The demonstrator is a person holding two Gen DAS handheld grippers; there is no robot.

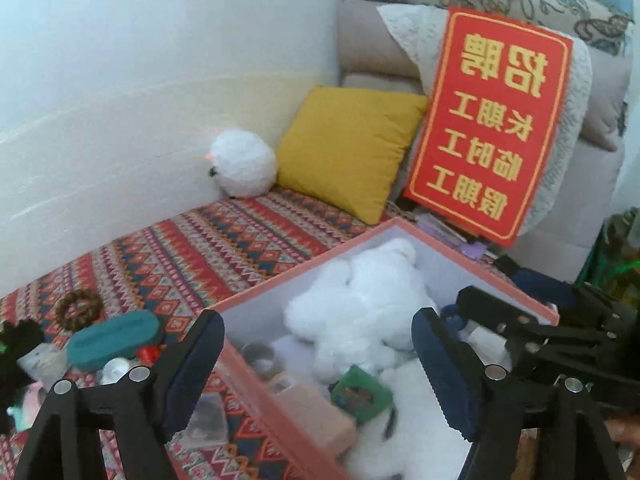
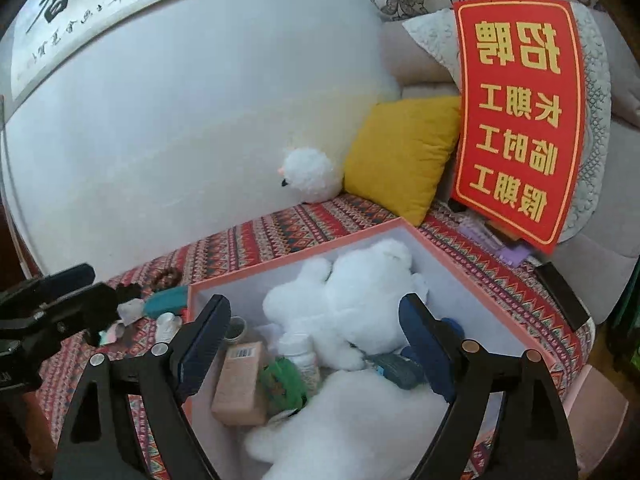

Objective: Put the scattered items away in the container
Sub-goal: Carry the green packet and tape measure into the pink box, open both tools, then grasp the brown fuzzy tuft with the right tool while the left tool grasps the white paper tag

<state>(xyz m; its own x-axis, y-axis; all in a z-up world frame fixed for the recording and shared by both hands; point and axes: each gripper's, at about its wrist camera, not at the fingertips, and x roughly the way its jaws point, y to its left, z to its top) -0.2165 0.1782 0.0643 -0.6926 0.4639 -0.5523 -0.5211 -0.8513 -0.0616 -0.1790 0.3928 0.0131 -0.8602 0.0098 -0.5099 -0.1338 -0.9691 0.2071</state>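
Two grippers are up over the pink box (image 2: pixel 294 256), and both are empty. My left gripper (image 1: pixel 318 364) has its fingers spread wide with nothing between them, and my right gripper (image 2: pixel 316 344) has its fingers spread wide too. The box sits on the bed with the zigzag cover (image 1: pixel 188 248). It already holds a big white plush bear (image 2: pixel 360 292), a peach carton (image 2: pixel 240 380), a green packet (image 2: pixel 282 384) and a small white bottle (image 2: pixel 300 354). More things lie on the cover, just left of the box: a teal case (image 1: pixel 114 338), a brown bead ring (image 1: pixel 79 307), a small red thing (image 1: pixel 149 354) and a clear plastic piece (image 1: pixel 208 420). I think the next job is to fetch one of these. The teal case looks like the easy one, as it lies on top and near the box. I would move my left gripper over it, keep the fingers wide, come down across its short side, and squeeze gently so it does not slip. I would watch the box wall, so I do not bump it. A round white plush (image 1: pixel 242 168) sits far back by the yellow pillow (image 1: pixel 348 152).
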